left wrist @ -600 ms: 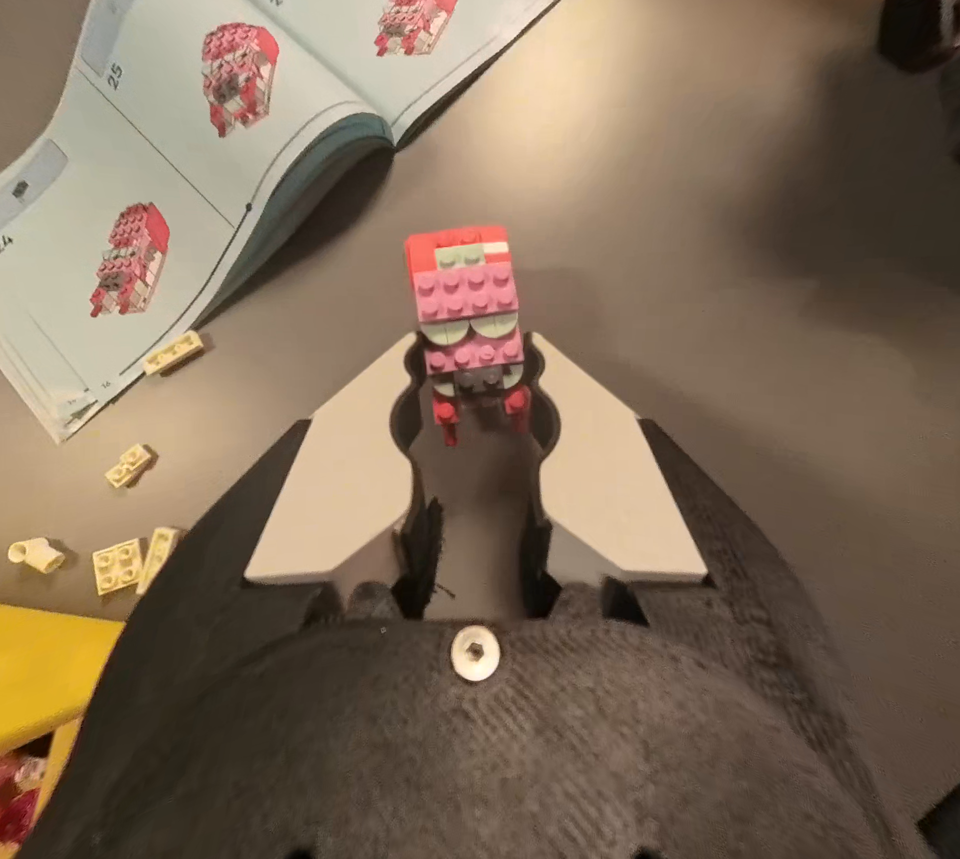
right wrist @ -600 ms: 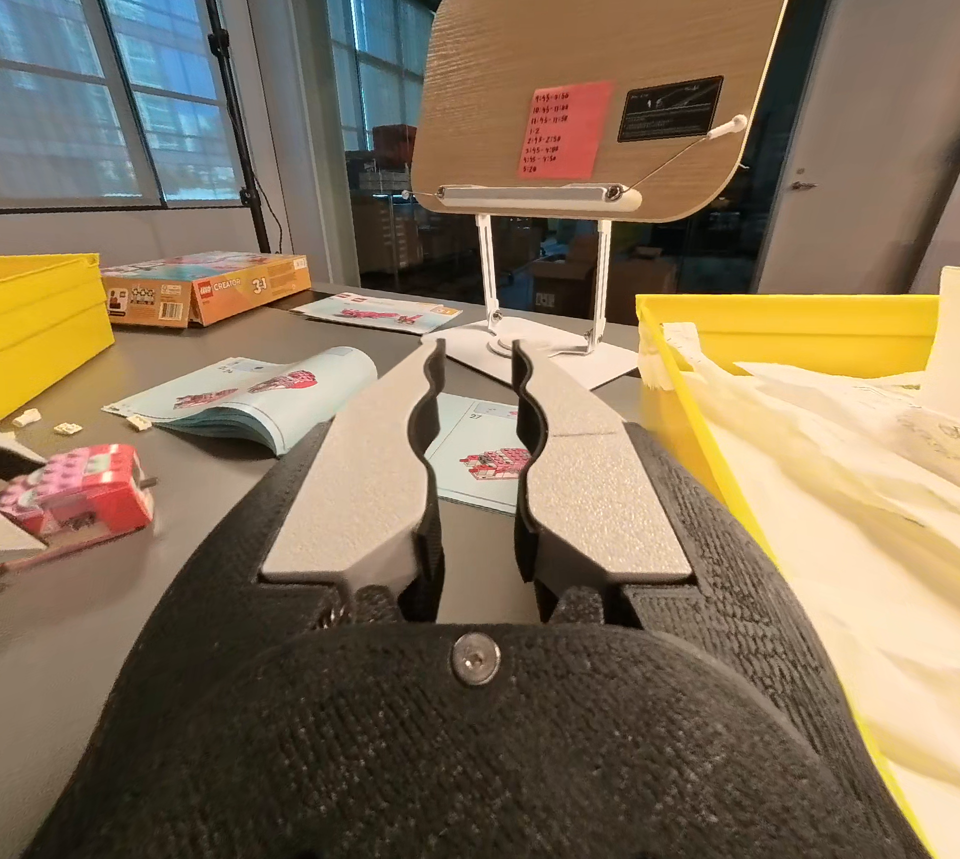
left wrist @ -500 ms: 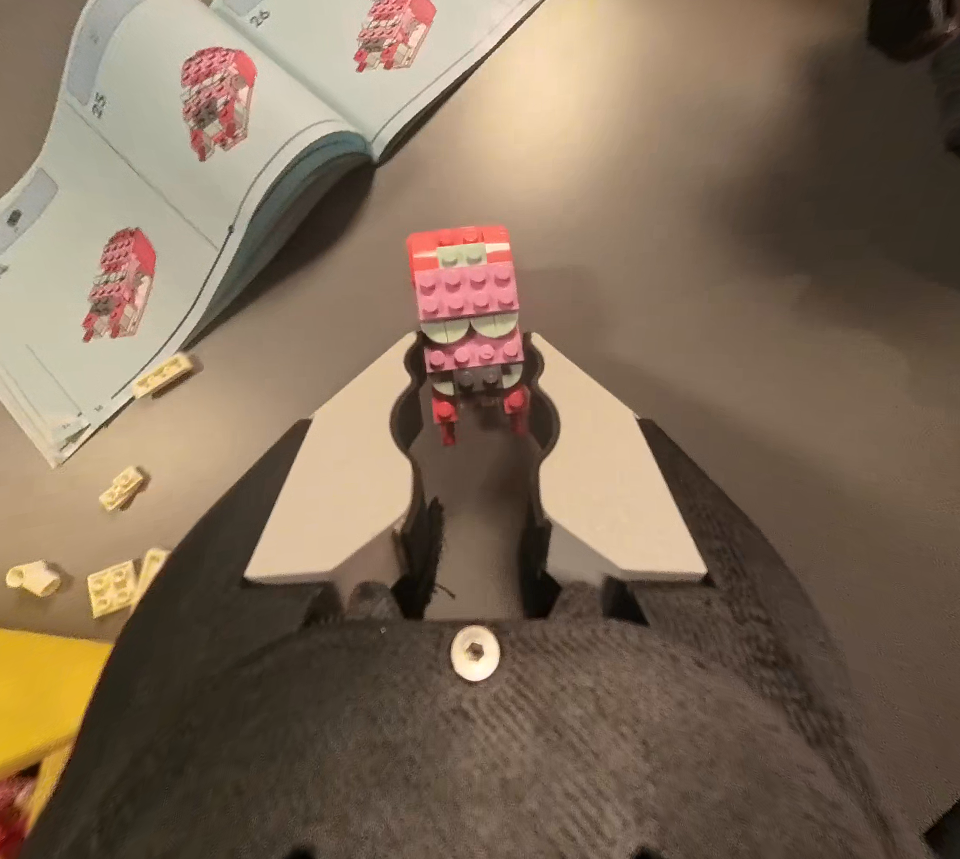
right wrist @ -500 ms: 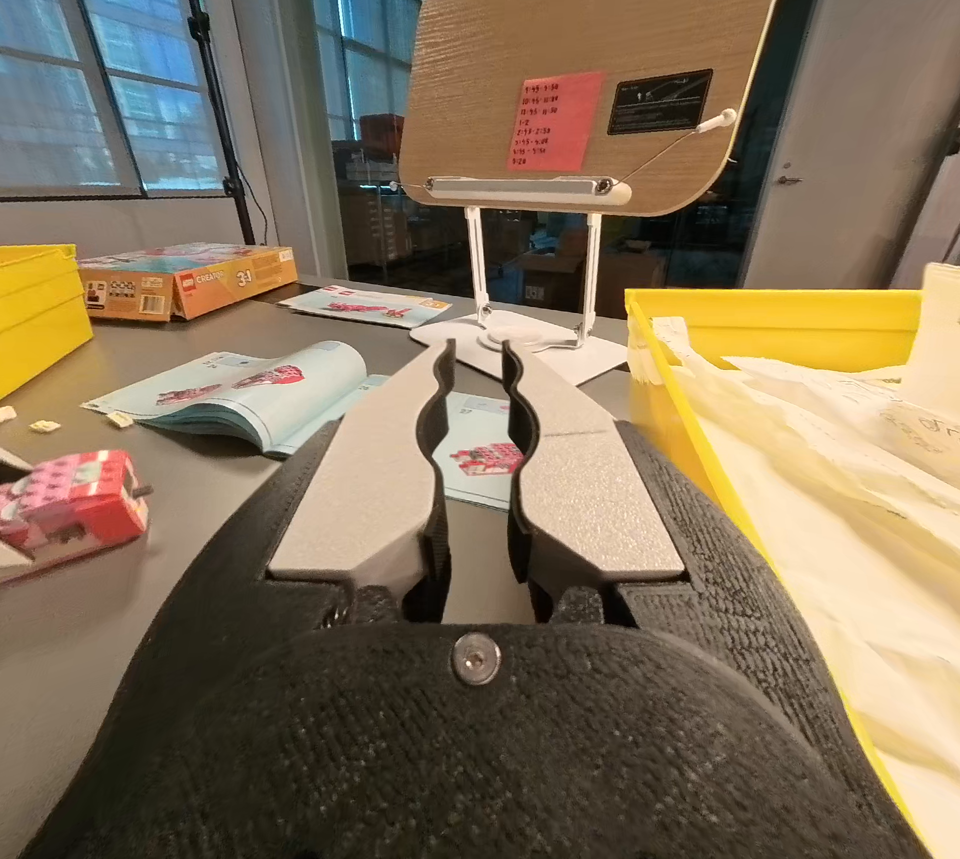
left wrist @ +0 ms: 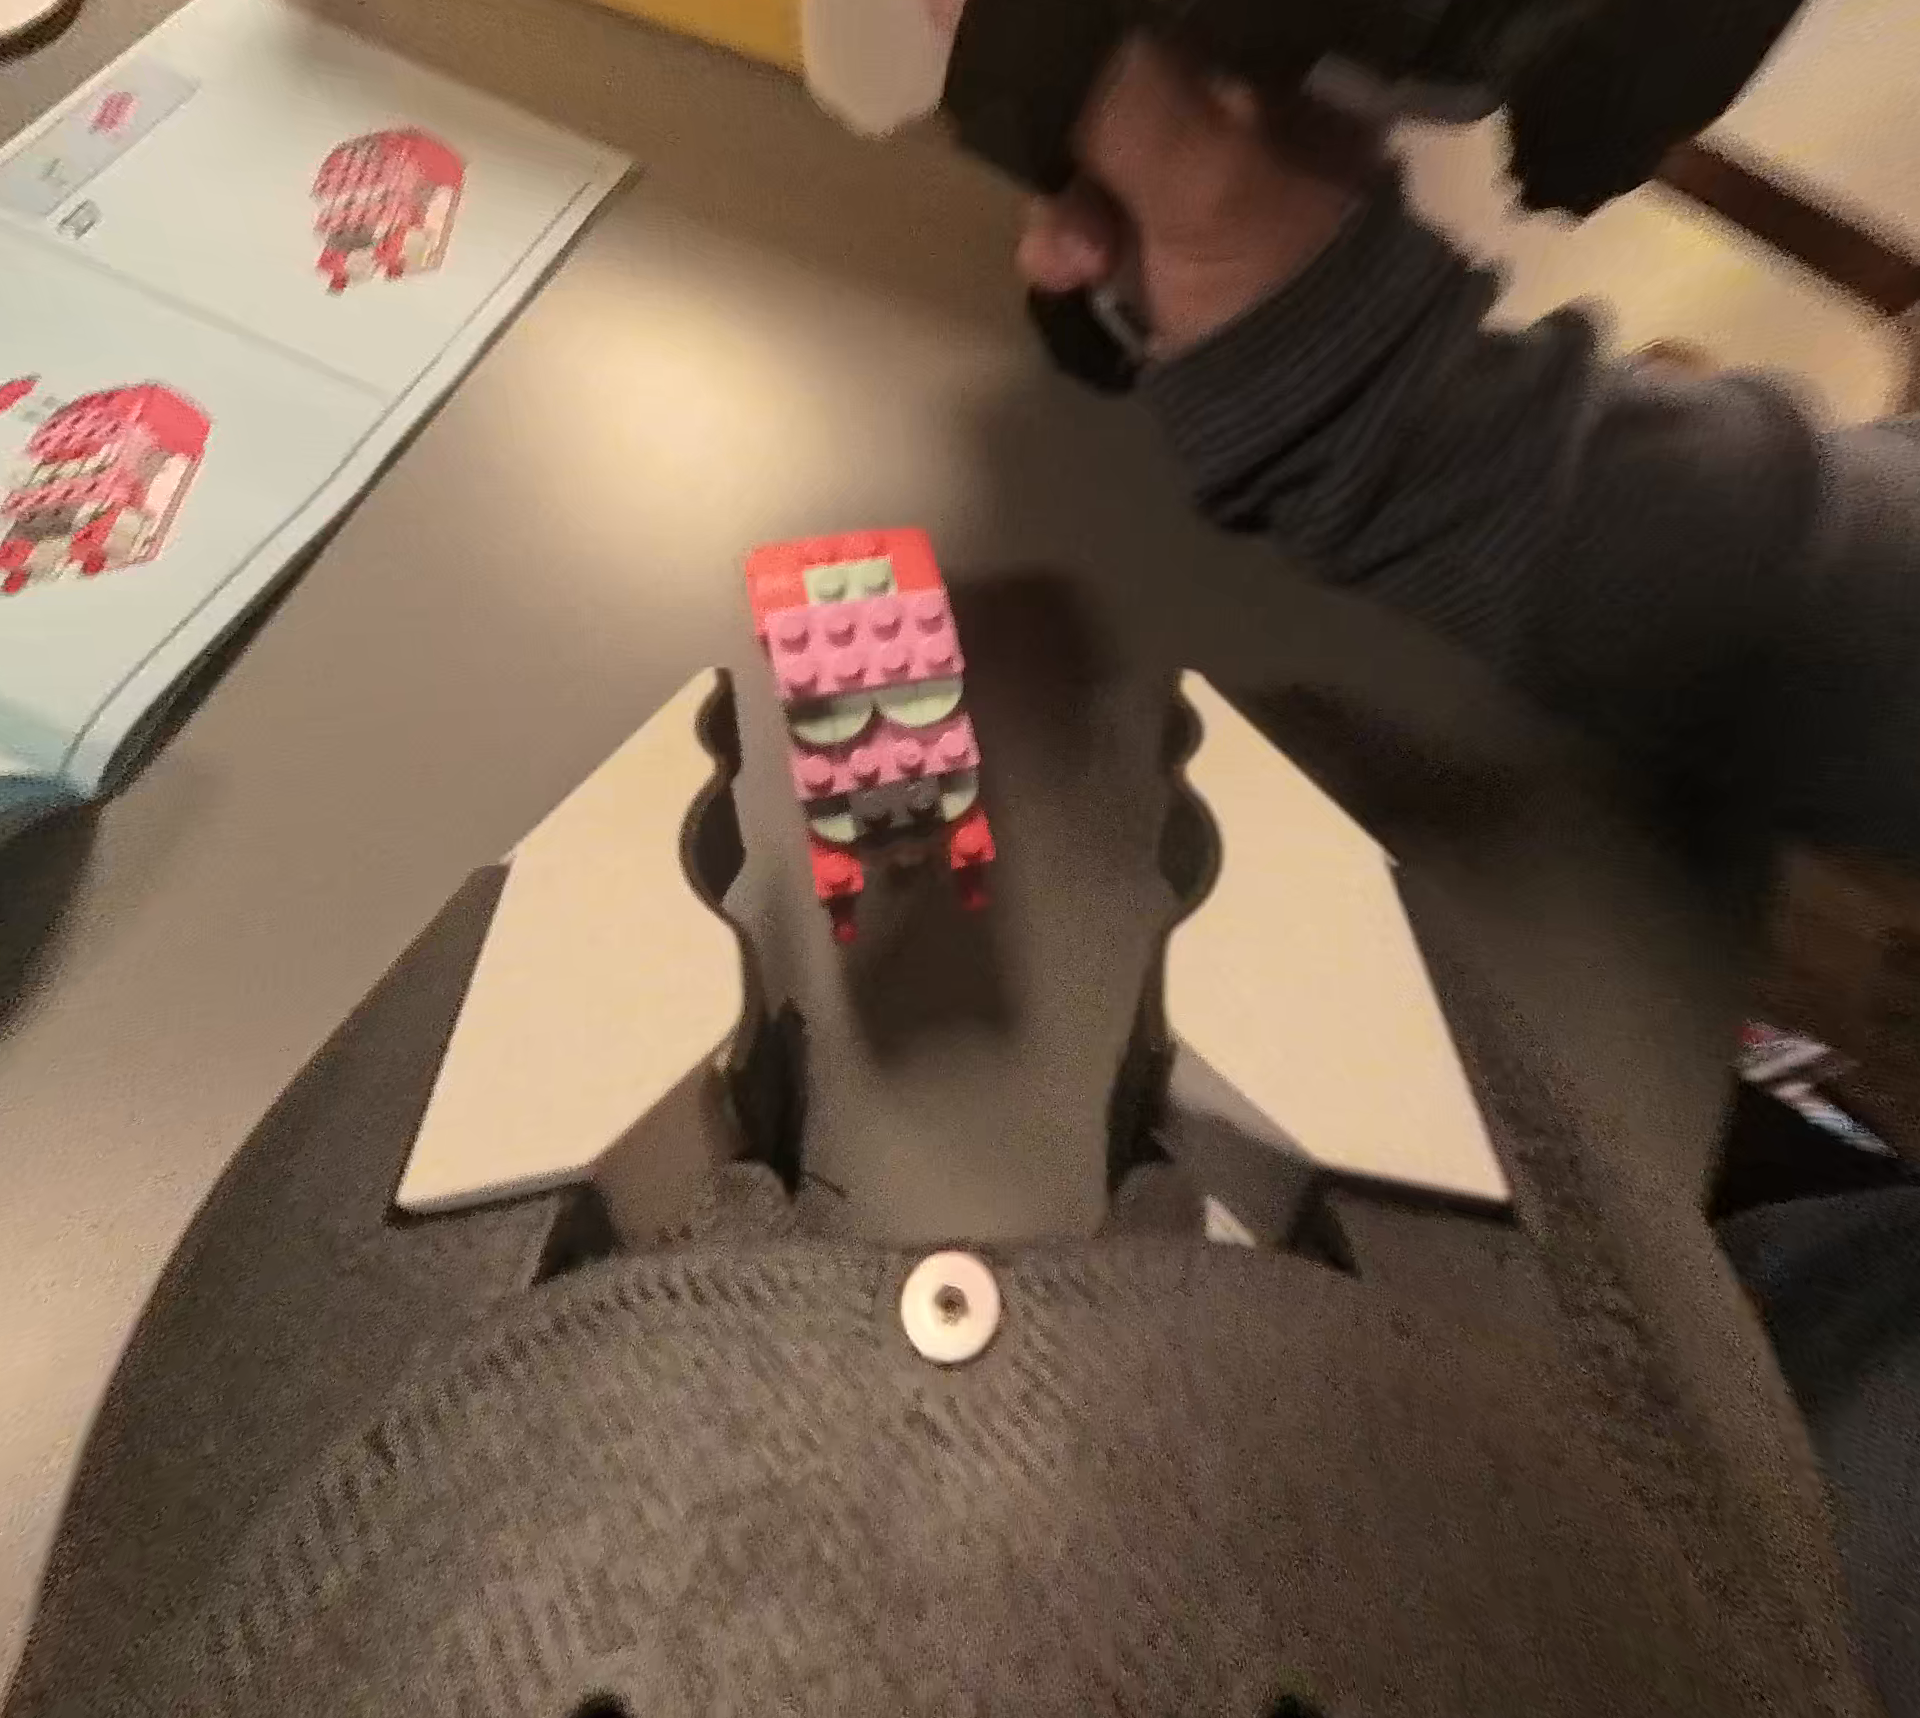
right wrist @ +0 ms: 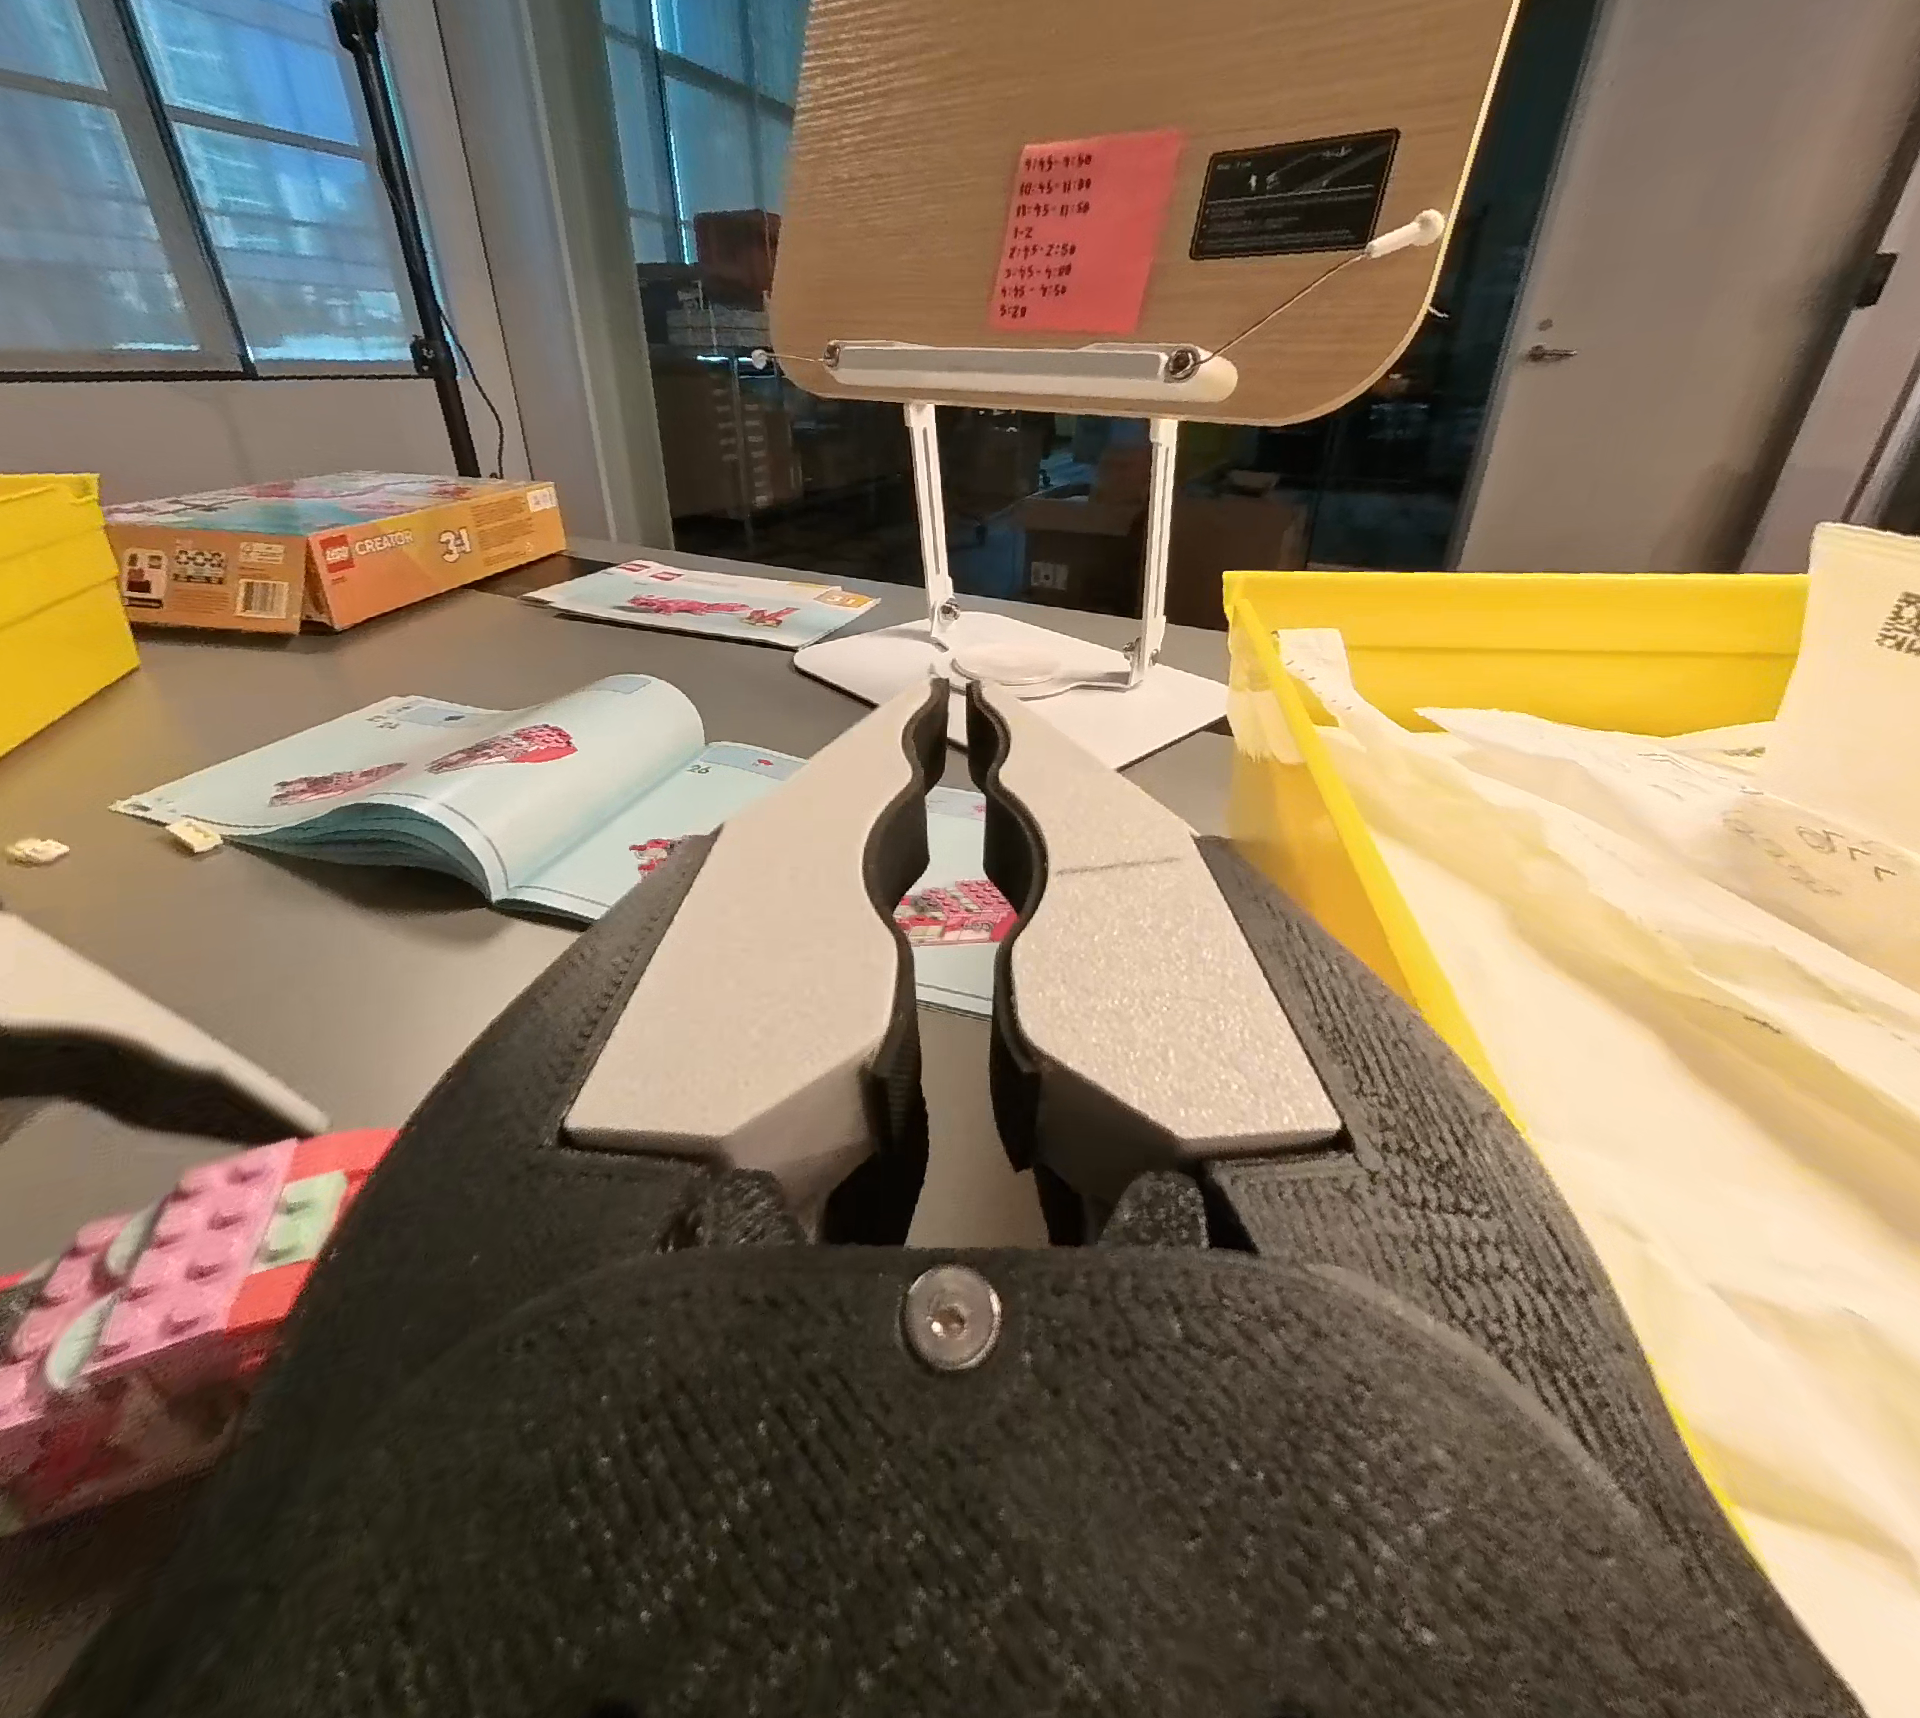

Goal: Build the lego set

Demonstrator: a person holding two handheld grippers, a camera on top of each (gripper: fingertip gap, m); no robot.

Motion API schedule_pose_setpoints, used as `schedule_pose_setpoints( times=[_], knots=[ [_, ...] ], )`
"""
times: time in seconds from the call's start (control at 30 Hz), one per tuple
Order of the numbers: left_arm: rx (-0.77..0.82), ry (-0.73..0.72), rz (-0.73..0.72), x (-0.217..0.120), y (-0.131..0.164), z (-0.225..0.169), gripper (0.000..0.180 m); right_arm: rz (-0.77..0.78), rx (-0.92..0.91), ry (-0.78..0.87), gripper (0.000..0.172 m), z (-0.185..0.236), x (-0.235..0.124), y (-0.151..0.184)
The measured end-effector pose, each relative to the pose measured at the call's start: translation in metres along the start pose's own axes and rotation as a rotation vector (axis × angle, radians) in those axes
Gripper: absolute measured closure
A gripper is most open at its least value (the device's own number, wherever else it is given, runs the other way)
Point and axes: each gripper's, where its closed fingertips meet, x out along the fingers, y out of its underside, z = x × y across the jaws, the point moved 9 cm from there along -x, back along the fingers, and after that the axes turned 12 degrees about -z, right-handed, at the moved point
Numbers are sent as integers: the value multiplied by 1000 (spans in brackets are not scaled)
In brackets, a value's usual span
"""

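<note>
Left wrist view looks down on the left gripper (left wrist: pixel 951 712), its jaws spread wide with nothing gripped; a small pink, red and pale-green toy-brick model (left wrist: pixel 871 712) stands on the grey-brown table (left wrist: pixel 582 463) between the fingers, nearer the left one, with a gap on both sides; ahead to the left lies an open pale-blue instruction booklet (left wrist: pixel 208 234); ahead to the right a hand (left wrist: pixel 1195 214) in a dark striped sleeve (left wrist: pixel 1455 463) holds the other tool. Right wrist view shows the right gripper (right wrist: pixel 956 702) nearly closed, only a sliver between its tips, bare; beyond it stands a wooden book stand (right wrist: pixel 1132 58); a yellow plastic bin (right wrist: pixel 1507 640) of cream paper sits to its right.
</note>
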Motion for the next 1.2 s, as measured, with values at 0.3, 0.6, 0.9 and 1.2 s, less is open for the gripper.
schedule_pose_setpoints(
  times=[0.3, 0.6, 0.9, 1.2],
  knots=[
    [-57, -45, -271, 1, -55, 74, 95, -56, -37, 92, 169, -2, -8, -5],
    [318, 5, 93, 90, -68, 97, 126, -64, -64, 112, 169, -3, -9, -6],
    [379, 33, 264, 121, -61, 107, 152, -69, -63, 113, 169, -3, -9, -6],
    [220, 107, 237, 119, -59, 112, 180, -42, -76, 138, 169, -5, -8, -4]
  ],
)
